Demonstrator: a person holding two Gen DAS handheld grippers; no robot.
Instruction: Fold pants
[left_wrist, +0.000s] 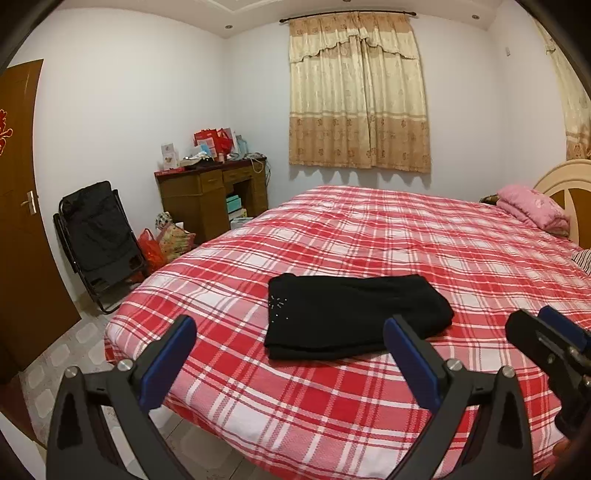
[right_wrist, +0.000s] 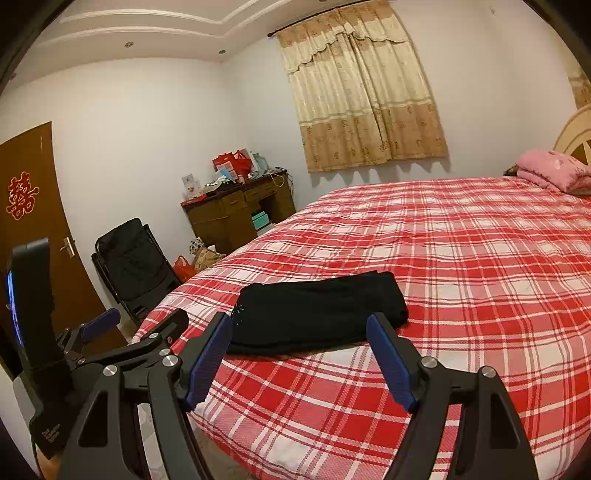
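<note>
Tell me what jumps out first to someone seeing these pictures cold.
The red plaid bedspread fills most of both views. On its near part lies a pair of black pants, folded into a compact bundle. Both the left gripper and right gripper hang open just short of it, touching nothing.

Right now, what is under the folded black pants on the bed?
The black pants lie on the red plaid bedcover, which shows all around them. Whatever lies directly beneath, or inside the folds, is covered.

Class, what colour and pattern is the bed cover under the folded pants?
Red and white plaid bed cover; clearest in the left wrist view.
</note>
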